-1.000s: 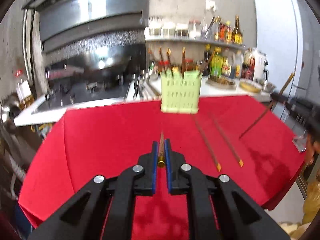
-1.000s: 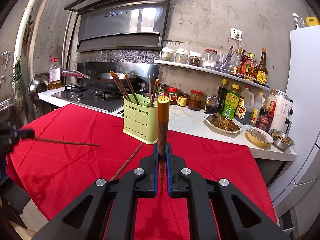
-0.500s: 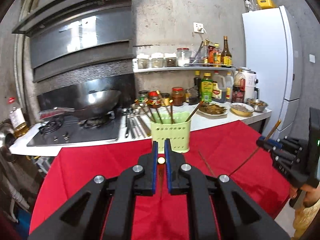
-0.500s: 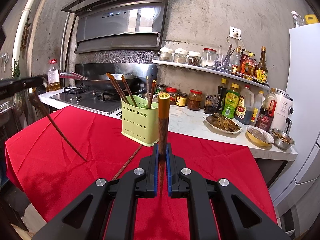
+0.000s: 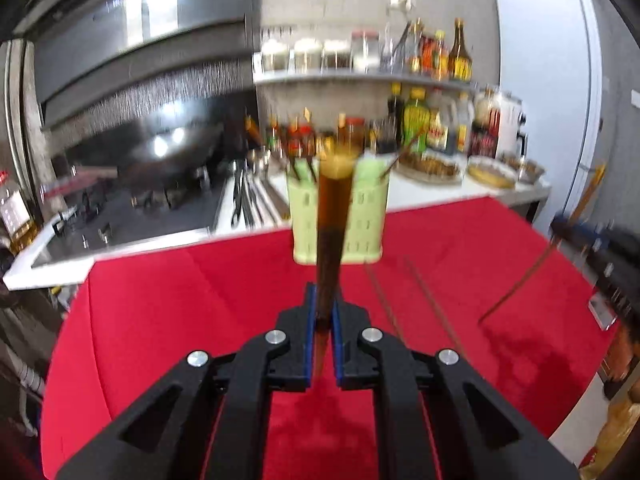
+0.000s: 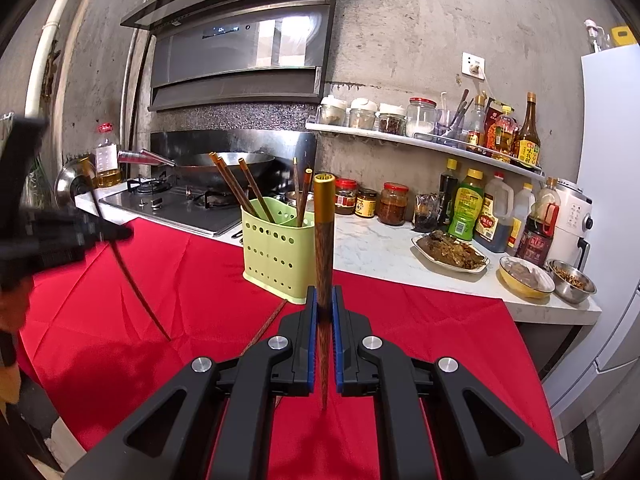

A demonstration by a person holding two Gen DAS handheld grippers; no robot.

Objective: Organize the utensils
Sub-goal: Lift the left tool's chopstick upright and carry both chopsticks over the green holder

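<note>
A pale green perforated utensil holder (image 5: pixel 362 216) (image 6: pixel 278 256) stands at the far edge of the red table and holds several brown chopsticks (image 6: pixel 236 188). My left gripper (image 5: pixel 322 308) is shut on a brown chopstick (image 5: pixel 332 236) that stands upright in front of the holder, its gold cap up. My right gripper (image 6: pixel 324 304) is shut on another upright chopstick (image 6: pixel 323 248), to the right of the holder. Two loose chopsticks (image 5: pixel 432 304) lie on the red cloth right of my left gripper. The left view is blurred.
The red tablecloth (image 6: pixel 132 312) covers the table. Behind it runs a white counter (image 6: pixel 380 248) with a stove and wok (image 6: pixel 224 164), jars, bottles and food dishes (image 6: pixel 452 248). A white fridge (image 5: pixel 544 92) stands at the right.
My left gripper has tipped its chopstick from pointing at the camera to standing upright before the holder, and the view dipped toward the table. My right gripper and its chopstick have barely moved.
</note>
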